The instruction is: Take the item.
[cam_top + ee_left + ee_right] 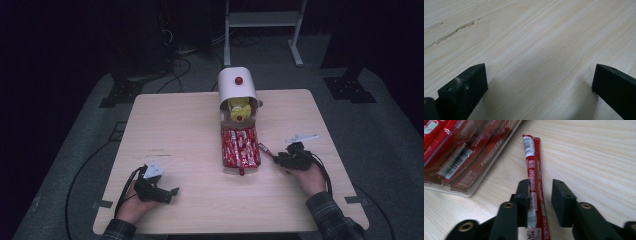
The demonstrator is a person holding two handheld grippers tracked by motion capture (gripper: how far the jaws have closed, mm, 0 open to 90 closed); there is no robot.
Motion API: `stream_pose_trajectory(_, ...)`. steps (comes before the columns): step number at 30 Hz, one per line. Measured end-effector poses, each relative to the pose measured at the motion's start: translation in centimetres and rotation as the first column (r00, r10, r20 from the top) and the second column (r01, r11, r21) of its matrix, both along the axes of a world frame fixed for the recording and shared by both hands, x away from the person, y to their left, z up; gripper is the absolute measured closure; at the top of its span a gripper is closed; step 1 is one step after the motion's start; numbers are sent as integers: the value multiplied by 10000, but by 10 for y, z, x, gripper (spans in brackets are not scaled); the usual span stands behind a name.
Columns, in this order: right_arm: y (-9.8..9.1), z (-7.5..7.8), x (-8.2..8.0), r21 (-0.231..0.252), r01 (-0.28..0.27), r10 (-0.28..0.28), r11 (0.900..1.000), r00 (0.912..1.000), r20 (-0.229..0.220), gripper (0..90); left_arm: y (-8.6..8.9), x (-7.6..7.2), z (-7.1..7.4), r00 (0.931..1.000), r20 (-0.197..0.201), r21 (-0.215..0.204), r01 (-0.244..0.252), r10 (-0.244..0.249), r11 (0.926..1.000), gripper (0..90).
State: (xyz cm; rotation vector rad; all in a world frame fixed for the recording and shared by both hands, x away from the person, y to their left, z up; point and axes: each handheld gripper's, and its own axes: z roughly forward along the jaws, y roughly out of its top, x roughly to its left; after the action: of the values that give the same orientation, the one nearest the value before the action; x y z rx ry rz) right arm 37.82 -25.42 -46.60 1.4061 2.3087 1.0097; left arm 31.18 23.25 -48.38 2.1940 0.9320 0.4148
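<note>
Dark floor and black stands ring a pale wooden desk [190, 125] lit from above. Toward the far edge of the desk a white round-topped dispenser [237, 87] with a red knob stands over a clear tray [241, 147], which stretches toward the person and is packed with red coffee sticks lying side by side.

Just beside the tray's right edge lies a single red coffee stick [534, 170], flat on the wood and apart from the packed ones. The right claw [541, 195], held in the person's right hand at the right side of the desk, points at that stick. In the right gripper view the stick runs between the two black jaws; the left jaw sits against it, while a clear gap shows between the stick and the right jaw, so the claw is released and the stick rests on the desk rather than in a grip.

At the near left of the desk the left claw [167, 192] rests low in the person's left hand, well apart from the tray. Its jaws stand wide open over bare wood.
</note>
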Motion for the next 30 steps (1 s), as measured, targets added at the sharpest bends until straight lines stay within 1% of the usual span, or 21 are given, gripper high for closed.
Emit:
stream_pose_trajectory(4, -1, 3, -2, -69, 86, -85, 9999, 9998, 184, 460, 0, 0, 0, 10000, 5, -3, -2, 2, 10000, 0)
stream_pose_trajectory(7, -2, 6, -4, -105, 158, -156, 9998, 9997, 201, 355, 0, 0, 0, 10000, 8, -4, -2, 2, 10000, 0)
stream_pose_trajectory(11, -1, 9, -7, -124, 241, -240, 9996, 9997, 82, 217, 0, 0, 0, 10000, 4, 0, 0, 0, 10000, 0)
stream_pose_trajectory(12, -1, 9, -8, -143, 239, -237, 9996, 9996, 127, 174, 0, 0, 0, 10000, 3, -2, -1, 1, 10000, 0)
stream_pose_trajectory(13, 0, 10, -9, -160, 250, -248, 9996, 9996, 124, 156, 0, 0, 0, 10000, -17, 20, 12, -12, 10000, 0)
stream_pose_trajectory(14, 0, 11, -10, -234, 229, -224, 9995, 9995, 219, 136, 0, 0, 0, 10000, 2, 6, 8, -8, 10000, 0)
stream_pose_trajectory(16, 1, 12, -13, -278, 182, -173, 9994, 9993, 316, 128, 0, 0, 0, 10000, -11, 16, 13, -13, 10000, 0)
stream_pose_trajectory(18, 2, 13, -17, -455, 258, -240, 9986, 9989, 394, 124, 0, 0, 0, 10000, -14, 24, 17, -16, 10000, 0)
stream_pose_trajectory(19, 2, 13, -18, -566, 203, -181, 9982, 9991, 390, 113, 0, 0, 0, 10000, -16, 26, 16, -16, 10000, 0)
stream_pose_trajectory(21, 1, 13, -21, -530, 93, -69, 9986, 9989, 458, 99, 0, 0, 0, 10000, 8, 3, 7, -7, 10000, 0)
stream_pose_trajectory(25, -1, 14, -26, -508, 62, -33, 9987, 9984, 562, 58, 0, 0, 0, 10000, -14, 21, 14, -14, 10000, 0)
stream_pose_trajectory(27, -3, 13, -28, -470, 70, -46, 9989, 9986, 520, 24, 0, 0, 0, 10000, -16, 23, 16, -16, 10000, 0)
stream_pose_trajectory(30, -7, 12, -33, -489, 105, -79, 9987, 9986, 531, 23, 0, 0, 0, 10000, -21, 22, 12, -12, 10000, 0)
